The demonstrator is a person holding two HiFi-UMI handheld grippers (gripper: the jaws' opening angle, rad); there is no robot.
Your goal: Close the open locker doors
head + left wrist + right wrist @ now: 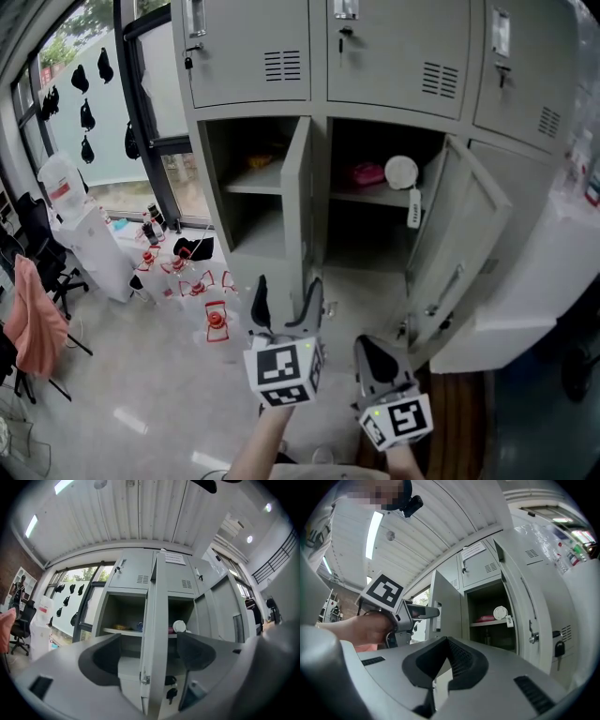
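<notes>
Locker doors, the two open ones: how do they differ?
The left open door stands edge-on in the head view, swung straight out; the right open door swings rightwards, showing its inner face. The left open door lines up between the open left gripper's jaws; the right open door has no gripper around it. Both are grey metal.

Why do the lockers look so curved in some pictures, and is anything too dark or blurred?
Head view: lockers bow only slightly; the open compartments are shadowed, the window bright. Left gripper view: strong fisheye bending, dark round rim, the near jaws soft-focused. Right gripper view: same bending, with a glaring ceiling light.
</notes>
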